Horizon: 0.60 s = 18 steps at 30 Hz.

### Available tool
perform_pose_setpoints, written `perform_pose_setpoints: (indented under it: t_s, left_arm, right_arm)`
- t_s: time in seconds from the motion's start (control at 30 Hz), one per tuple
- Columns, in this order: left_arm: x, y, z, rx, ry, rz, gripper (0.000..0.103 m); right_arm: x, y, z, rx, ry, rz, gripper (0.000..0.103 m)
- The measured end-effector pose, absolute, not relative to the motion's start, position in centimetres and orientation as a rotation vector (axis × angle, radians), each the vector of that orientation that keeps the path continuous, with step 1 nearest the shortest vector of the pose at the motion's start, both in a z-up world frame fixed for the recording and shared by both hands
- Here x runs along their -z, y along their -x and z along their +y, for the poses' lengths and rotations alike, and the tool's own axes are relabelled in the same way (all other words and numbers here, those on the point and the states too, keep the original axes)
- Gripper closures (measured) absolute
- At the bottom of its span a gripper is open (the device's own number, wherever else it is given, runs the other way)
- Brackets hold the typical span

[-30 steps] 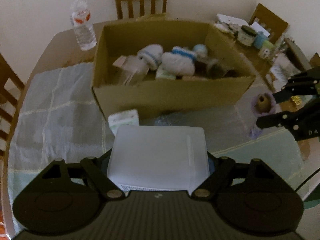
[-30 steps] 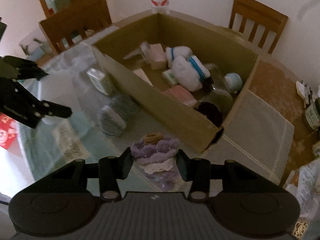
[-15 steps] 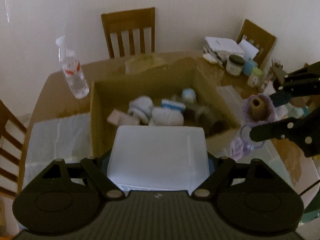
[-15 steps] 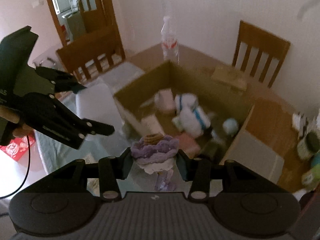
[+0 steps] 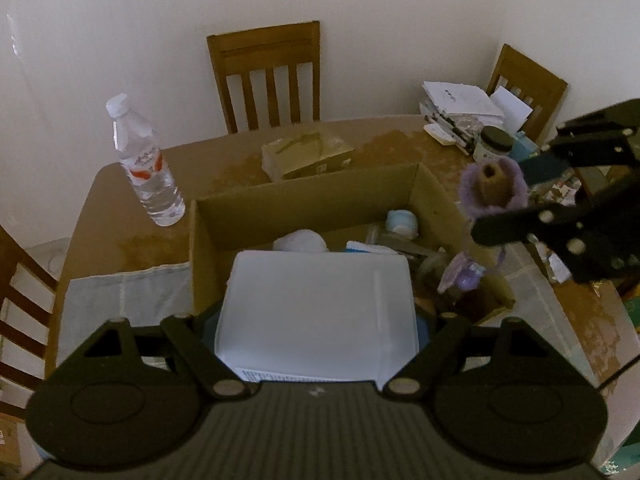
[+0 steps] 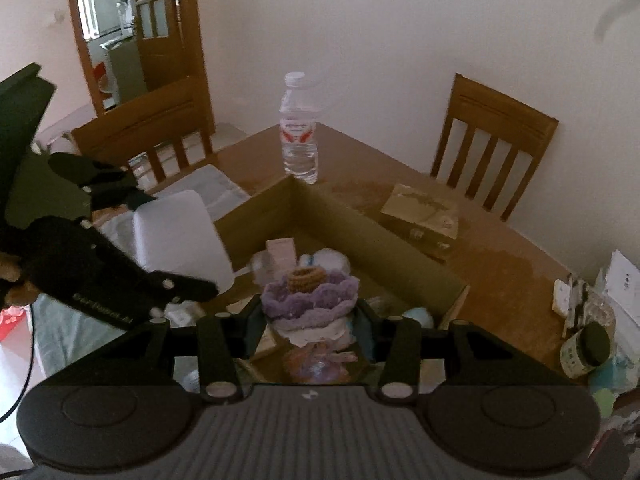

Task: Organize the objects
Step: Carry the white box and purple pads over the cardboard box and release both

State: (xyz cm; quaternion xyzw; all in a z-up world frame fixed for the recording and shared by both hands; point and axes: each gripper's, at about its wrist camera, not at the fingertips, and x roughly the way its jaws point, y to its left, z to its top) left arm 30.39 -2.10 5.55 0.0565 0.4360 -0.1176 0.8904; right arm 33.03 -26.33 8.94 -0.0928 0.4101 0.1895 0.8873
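Note:
My left gripper (image 5: pixel 316 320) is shut on a flat white plastic box (image 5: pixel 316 312) and holds it over the near left part of the open cardboard box (image 5: pixel 312 196). That white box also shows in the right wrist view (image 6: pixel 180 236). My right gripper (image 6: pixel 308 316) is shut on a purple crocheted flower (image 6: pixel 310 292) with a brown centre, held above the cardboard box's right end (image 6: pixel 360 232). The flower also shows in the left wrist view (image 5: pixel 492 190). Inside the cardboard box lie white and blue soft items (image 5: pixel 300 242) and small containers.
A water bottle (image 5: pixel 146 172) stands on the wooden table (image 5: pixel 120 240) left of the cardboard box. A small tan carton (image 5: pixel 306 152) lies behind it. Jars and papers (image 5: pixel 464 112) crowd the far right. Chairs (image 5: pixel 266 76) surround the table. A pale cloth (image 5: pixel 124 300) covers the near side.
Both grippers have risen from table level and moved forward over the cardboard box, each still holding its object. The cardboard box now lies below them.

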Motion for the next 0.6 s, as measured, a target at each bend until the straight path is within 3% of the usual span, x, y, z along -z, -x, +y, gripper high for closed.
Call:
perform_pose_setpoints:
  t_s: [0.1,0.17,0.2,0.23,0.3,0.6]
  left_arm:
    - [-4.9,-31.3,-2.6,0.26,-0.114,0.918,0.02]
    - [-4.5,-31.8,-2.9,0.272,-0.112,0.924,0.019]
    - [-4.3,-32.1,-3.1,0.274,-0.109,0.926,0.019]
    - [-4.1,-32.3,-3.2,0.273,-0.105,0.923,0.013]
    - [-4.0,-32.7,-3.4,0.272,-0.103,0.92,0.006]
    - [-4.1,-33.2,-3.5,0.253,-0.119,0.916,0.004]
  right_arm:
    - [-8.1,-34.2,-27.1,-0.372,0.19,0.876,0.05]
    - [-7.6,-34.8,-27.7,-0.352,0.157,0.904,0.04]
    - [-7.5,-35.1,-28.1,-0.34,0.14,0.902,0.029]
    - [-7.4,-35.2,-28.5,-0.333,0.13,0.896,0.023]
    - [-7.2,-35.3,-28.9,-0.323,0.119,0.899,0.02]
    - [-6.3,-35.7,-30.3,-0.292,0.085,0.927,0.016]
